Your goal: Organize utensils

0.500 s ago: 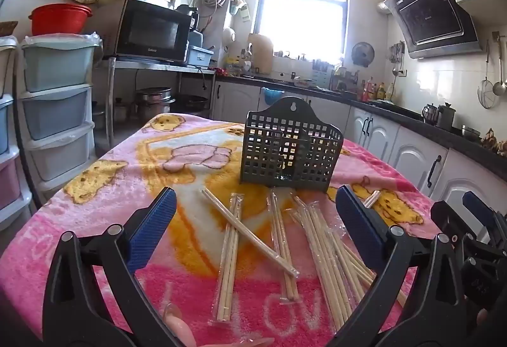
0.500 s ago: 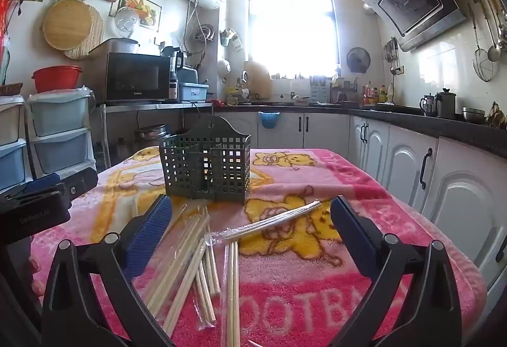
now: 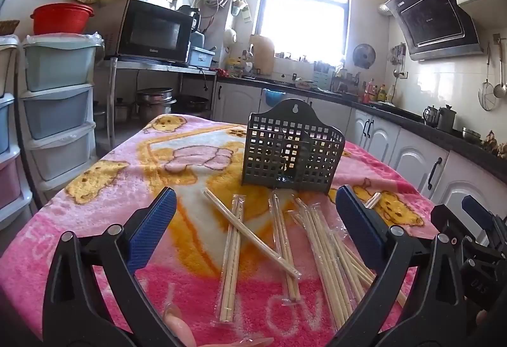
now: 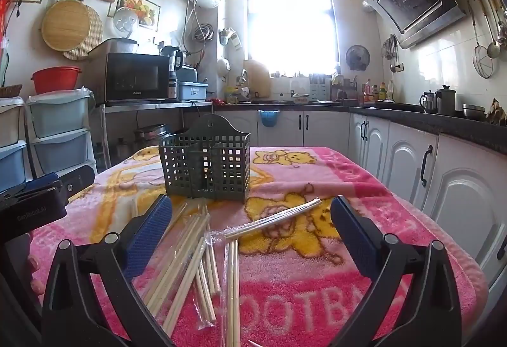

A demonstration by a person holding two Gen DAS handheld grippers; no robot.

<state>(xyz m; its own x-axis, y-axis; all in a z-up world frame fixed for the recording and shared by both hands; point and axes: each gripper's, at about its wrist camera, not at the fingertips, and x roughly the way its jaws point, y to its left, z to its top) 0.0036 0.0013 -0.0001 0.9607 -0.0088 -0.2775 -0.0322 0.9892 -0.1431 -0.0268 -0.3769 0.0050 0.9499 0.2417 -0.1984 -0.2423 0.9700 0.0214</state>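
A dark grid utensil basket (image 3: pixel 293 149) stands upright on the pink blanket-covered table (image 3: pixel 95 204); it also shows in the right wrist view (image 4: pixel 206 169). Several pairs of wooden chopsticks in clear wrappers (image 3: pixel 253 236) lie scattered in front of it, also seen in the right wrist view (image 4: pixel 190 249). One wrapped pair (image 4: pixel 272 218) lies apart, angled to the right. My left gripper (image 3: pixel 253 233) is open and empty, above the chopsticks. My right gripper (image 4: pixel 250 233) is open and empty, above its side of the pile. The right gripper shows at the left view's right edge (image 3: pixel 469 230).
Stacked plastic drawers (image 3: pixel 57 112) stand left of the table. White cabinets under a dark counter (image 4: pixel 412 150) run along the right and back. A microwave (image 3: pixel 152 30) sits on a metal shelf behind. The table's right edge (image 4: pixel 443 220) drops off near the cabinets.
Both views have barely shifted; the grippers stay open and the chopsticks and basket have not moved.
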